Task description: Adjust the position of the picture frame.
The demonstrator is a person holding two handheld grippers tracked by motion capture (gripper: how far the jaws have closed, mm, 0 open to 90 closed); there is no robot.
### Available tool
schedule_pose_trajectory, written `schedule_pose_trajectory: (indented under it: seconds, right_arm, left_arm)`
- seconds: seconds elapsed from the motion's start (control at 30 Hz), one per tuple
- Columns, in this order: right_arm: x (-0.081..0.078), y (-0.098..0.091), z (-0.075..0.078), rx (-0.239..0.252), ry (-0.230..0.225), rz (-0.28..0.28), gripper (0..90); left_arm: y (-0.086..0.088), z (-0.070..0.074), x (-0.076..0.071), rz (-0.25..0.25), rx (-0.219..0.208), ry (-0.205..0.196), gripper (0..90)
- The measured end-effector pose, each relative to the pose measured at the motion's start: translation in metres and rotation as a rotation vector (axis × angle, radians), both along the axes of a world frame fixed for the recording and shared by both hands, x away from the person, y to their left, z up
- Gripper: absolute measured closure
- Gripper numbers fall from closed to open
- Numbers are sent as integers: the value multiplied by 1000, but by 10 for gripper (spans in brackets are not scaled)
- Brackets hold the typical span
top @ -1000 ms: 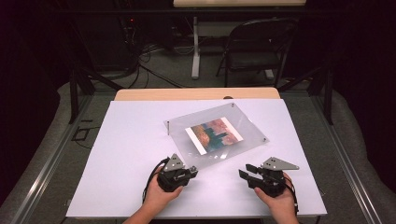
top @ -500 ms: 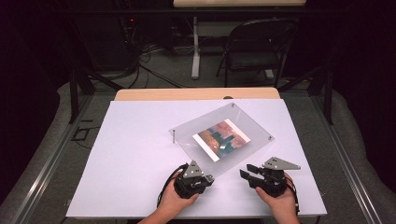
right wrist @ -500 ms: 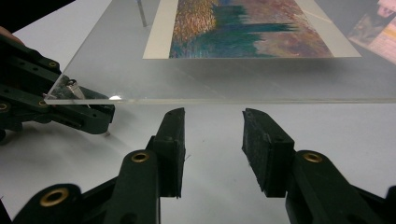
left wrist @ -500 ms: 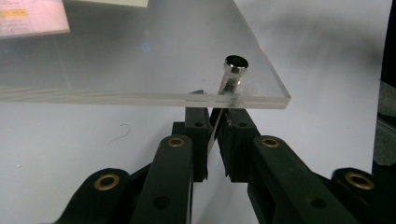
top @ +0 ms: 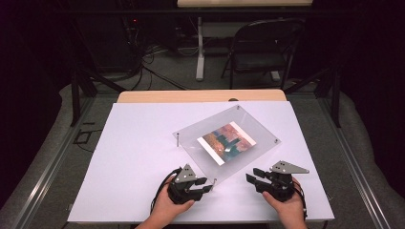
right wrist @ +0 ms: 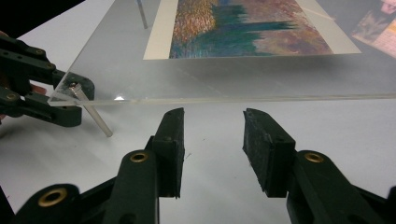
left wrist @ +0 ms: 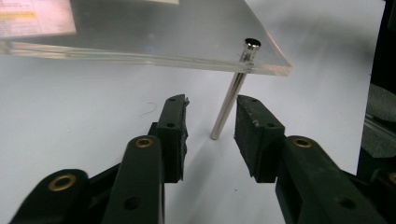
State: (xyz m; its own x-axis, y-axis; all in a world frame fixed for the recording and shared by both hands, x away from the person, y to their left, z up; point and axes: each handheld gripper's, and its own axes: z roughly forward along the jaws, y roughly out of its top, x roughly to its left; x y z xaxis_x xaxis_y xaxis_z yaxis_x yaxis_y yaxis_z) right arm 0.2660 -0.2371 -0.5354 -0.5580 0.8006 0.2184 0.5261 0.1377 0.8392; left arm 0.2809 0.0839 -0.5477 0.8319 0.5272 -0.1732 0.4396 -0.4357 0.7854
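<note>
Left gripper view shows my left gripper (left wrist: 211, 120) fingers just opened, straddling without touching the thin metal standoff pin (left wrist: 229, 100) under the clear acrylic picture frame (top: 228, 143), mid-surface. Right gripper (right wrist: 212, 140) is half open, empty. Stiff, slippery, scratch-prone: I'd grip the near edge.

Bare white table (top: 129, 162) lies open left of the acrylic frame (top: 253, 125), whose corner pin (left wrist: 229, 102) blocks the near corner.

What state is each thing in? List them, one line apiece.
Acrylic frame: raised on its metal legs, picture lying flat inside.
Metal leg: tilted, between the open jaws, untouched.
Left gripper: jaws just opened, around the leg.
Right gripper: open, empty, short of the frame's edge.
Chair: unoccupied.
</note>
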Motion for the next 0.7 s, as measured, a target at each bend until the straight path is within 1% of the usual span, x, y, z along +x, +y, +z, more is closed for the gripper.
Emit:
schedule_pose_trajectory:
  seconds: [0.13,0.2,0.23,0.3,0.37,0.43,0.47,0.5,0.57,0.6,0.63,0.67,0.7]
  right_arm:
    - [0,-1,0,-4,-3,-2,558]
    - [0,-1,0,-2,-5,-2,544]
    - [0,-1,0,-1,-7,-1,531]
    - [0,-1,-1,-5,-20,3,505]
    - [1,-1,-1,-8,-36,9,473]
    - [0,0,-1,-12,-51,11,439]
    - [0,1,-1,-19,-71,13,421]
    - [0,1,0,-22,-81,14,402]
    - [0,2,0,-24,-111,10,369]
    - [-1,2,1,-28,-121,10,357]
    - [-1,2,1,-29,-124,8,350]
    - [-1,2,1,-30,-127,9,344]
    - [-1,2,0,-28,-123,8,344]
  left_arm:
    - [11,6,2,25,-30,-12,583]
    - [15,8,3,34,-38,-17,569]
    - [19,9,4,46,-48,-19,555]
    - [24,10,6,56,-56,-20,503]
    - [31,9,9,86,-65,-32,459]
    - [36,8,12,120,-60,-55,397]
    - [38,8,14,138,-52,-79,377]
    - [40,7,16,158,-41,-103,358]
    - [44,6,20,196,-21,-138,313]
    - [46,5,22,207,-18,-147,296]
    - [48,4,25,235,-15,-159,283]
    - [50,3,27,247,-8,-165,273]
    - [52,2,30,270,-6,-167,272]
